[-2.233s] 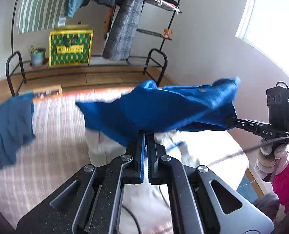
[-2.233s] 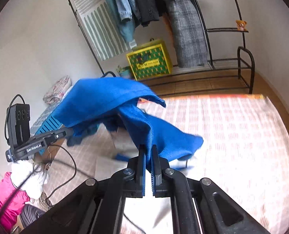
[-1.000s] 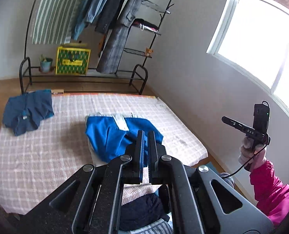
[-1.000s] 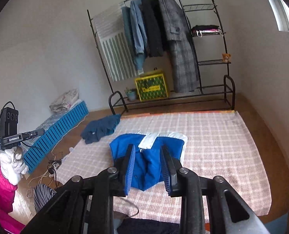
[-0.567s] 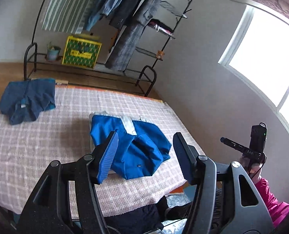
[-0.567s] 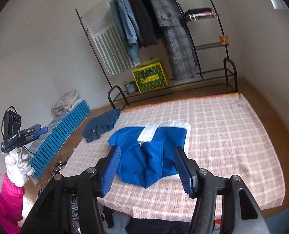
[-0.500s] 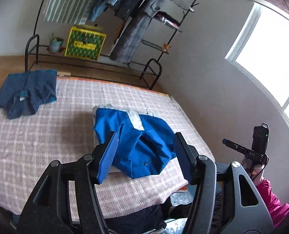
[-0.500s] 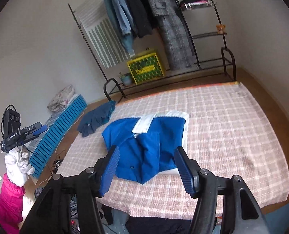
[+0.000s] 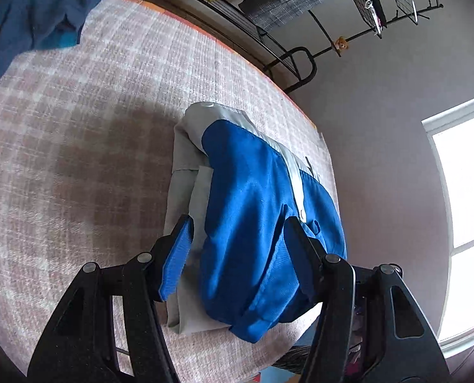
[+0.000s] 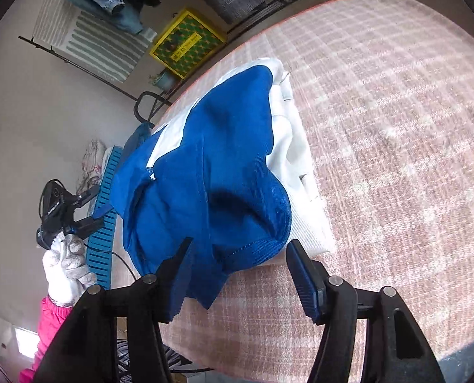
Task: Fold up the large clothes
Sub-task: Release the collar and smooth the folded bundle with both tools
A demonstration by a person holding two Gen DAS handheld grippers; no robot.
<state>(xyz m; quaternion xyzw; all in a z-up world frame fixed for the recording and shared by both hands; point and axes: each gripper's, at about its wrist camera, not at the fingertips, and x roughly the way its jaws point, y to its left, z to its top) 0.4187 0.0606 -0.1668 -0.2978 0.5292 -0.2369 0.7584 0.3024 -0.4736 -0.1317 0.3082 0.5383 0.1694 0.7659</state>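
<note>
Nearest in each wrist view are the fingers, spread and holding nothing. The left gripper [image 9: 237, 249] hangs over the near end of the blue-and-white garment [image 9: 256, 223], its 2 fingers [image 9: 178, 255] straddling the blue cloth without pressing it. The right gripper [image 10: 238, 271] does the same at the other near corner; its jaws have just been closing a little, with the curled blue hem [image 10: 253, 249] between them but not pinched.

The garment lies partly folded on the checked bed cover [image 9: 77, 127], close to the bed's near edge, blue layers piled loosely over a white panel [image 10: 301, 191].

The risks, as I judge them: a bite here could catch only the top blue layer, so a lift would peel the stack open. The bulging hem may slip out of a shallow pinch. Uneven pulls by the 2 grippers would skew the fold, or drag the pile off the edge.

Farther back lies a darker blue garment [image 9: 35, 16], well apart from this one.
</note>
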